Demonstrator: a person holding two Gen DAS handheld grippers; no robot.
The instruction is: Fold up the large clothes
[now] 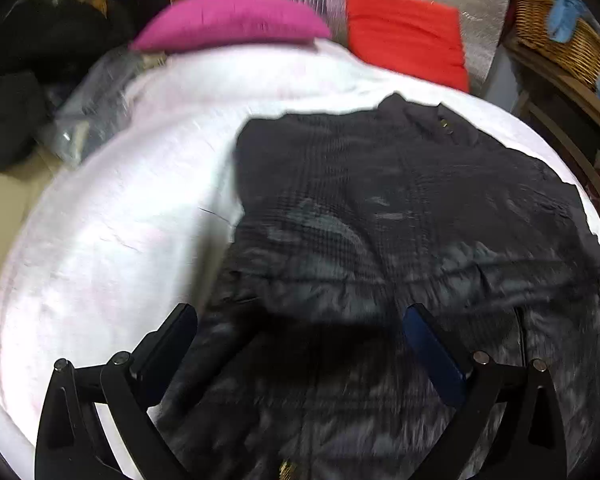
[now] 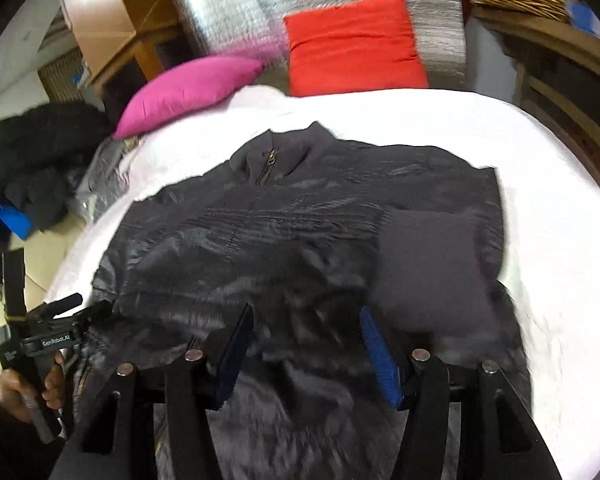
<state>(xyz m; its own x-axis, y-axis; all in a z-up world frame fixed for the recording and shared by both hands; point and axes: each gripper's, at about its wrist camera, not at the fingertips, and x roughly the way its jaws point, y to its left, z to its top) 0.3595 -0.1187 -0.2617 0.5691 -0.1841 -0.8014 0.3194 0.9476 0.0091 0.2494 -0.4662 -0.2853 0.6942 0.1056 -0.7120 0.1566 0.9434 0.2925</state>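
A large dark zip-up jacket [image 1: 380, 220] lies front-up on a white bed cover [image 1: 120, 220], collar toward the pillows. In the right wrist view the jacket [image 2: 280, 240] has its right sleeve folded in over the body, the knit cuff [image 2: 428, 260] on top. My left gripper [image 1: 300, 316] is open and empty, hovering over the jacket's lower left part. My right gripper [image 2: 306, 314] is open and empty over the lower middle, beside the cuff. The left gripper also shows in the right wrist view [image 2: 84, 308], held by a hand at the jacket's left hem.
A magenta pillow [image 1: 228, 20] and a red cushion [image 1: 408, 32] lie at the head of the bed cover [image 2: 540, 200]. Dark clothes [image 2: 36, 152] are piled left of the bed. A wicker basket [image 1: 556, 32] sits on a wooden shelf at the right.
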